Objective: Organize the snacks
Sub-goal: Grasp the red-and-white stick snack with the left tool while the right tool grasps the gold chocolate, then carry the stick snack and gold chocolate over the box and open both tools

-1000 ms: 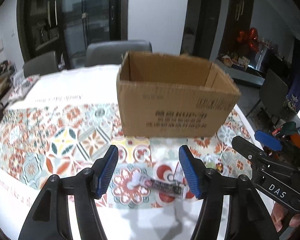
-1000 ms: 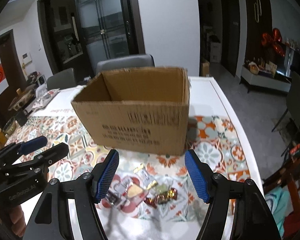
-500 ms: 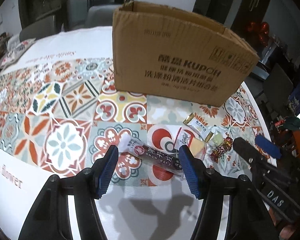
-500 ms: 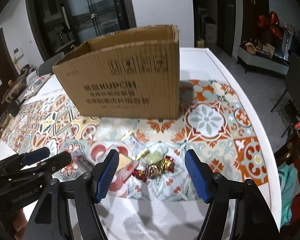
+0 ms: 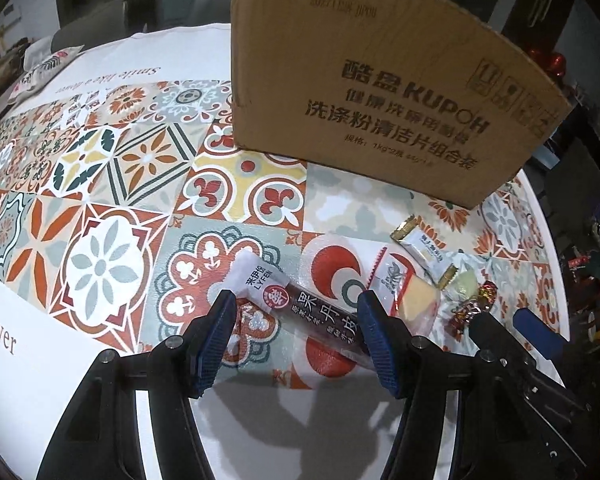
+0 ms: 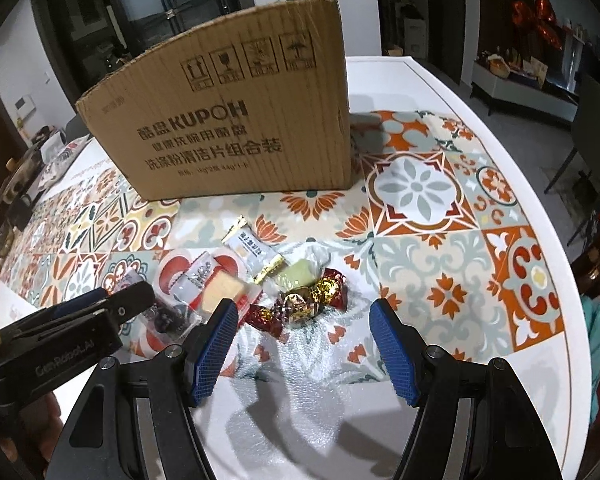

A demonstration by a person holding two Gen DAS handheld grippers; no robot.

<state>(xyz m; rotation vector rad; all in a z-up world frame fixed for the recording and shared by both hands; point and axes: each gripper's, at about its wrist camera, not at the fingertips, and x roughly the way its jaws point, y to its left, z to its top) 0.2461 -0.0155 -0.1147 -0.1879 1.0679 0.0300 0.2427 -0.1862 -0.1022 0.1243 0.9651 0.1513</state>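
Observation:
A brown cardboard box (image 5: 380, 80) (image 6: 240, 120) stands on the patterned tablecloth, with the snacks in front of it. My left gripper (image 5: 296, 340) is open low over a dark fruit-leather bar (image 5: 312, 312); the bar lies slantwise between its blue pads, which do not press on it. My right gripper (image 6: 302, 344) is open just in front of the red-and-gold candies (image 6: 312, 296). Between the two lie a red-and-white pack with a yellow cake (image 6: 208, 284), a small white packet (image 6: 252, 252) and a pale green sweet (image 6: 296, 276).
The white table edge (image 6: 540, 208) curves close on the right, with dark chairs beyond it. Packets and clutter (image 5: 40, 72) sit at the far left of the table. In the left wrist view the right gripper (image 5: 504, 326) shows close beside the left one.
Both grippers have come down towards the table and tipped further downward. The snacks and box now look larger and closer. Neither jaw gap has changed.

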